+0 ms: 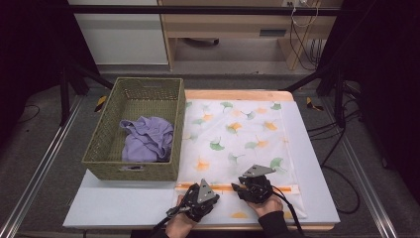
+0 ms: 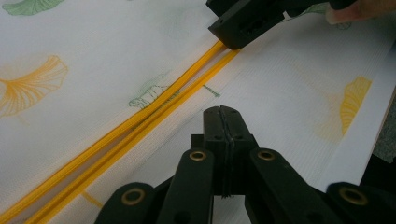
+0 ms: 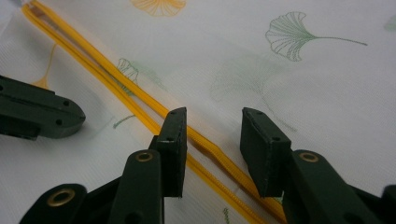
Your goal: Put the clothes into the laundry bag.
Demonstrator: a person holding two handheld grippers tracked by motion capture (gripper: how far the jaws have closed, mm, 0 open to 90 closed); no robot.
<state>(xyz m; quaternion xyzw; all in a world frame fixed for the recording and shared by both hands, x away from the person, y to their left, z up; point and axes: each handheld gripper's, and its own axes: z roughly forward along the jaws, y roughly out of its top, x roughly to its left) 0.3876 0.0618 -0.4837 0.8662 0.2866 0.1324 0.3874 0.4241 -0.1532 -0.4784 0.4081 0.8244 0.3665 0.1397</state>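
Observation:
A white bag printed with green and orange leaves lies flat on the table. A yellow zipper runs across it near the front edge. My left gripper is shut, with its tips down on the white fabric just on the near side of the zipper. I cannot tell whether any fabric is pinched. My right gripper is open, its jaws standing either side of the zipper without pressing on it. In the high view the left gripper and right gripper sit close together, pointing toward each other.
A woven green basket stands at the table's left with a purple garment inside. The pale table top shows bare in front of the basket. Black stands and cables flank the table; a wooden bench stands beyond.

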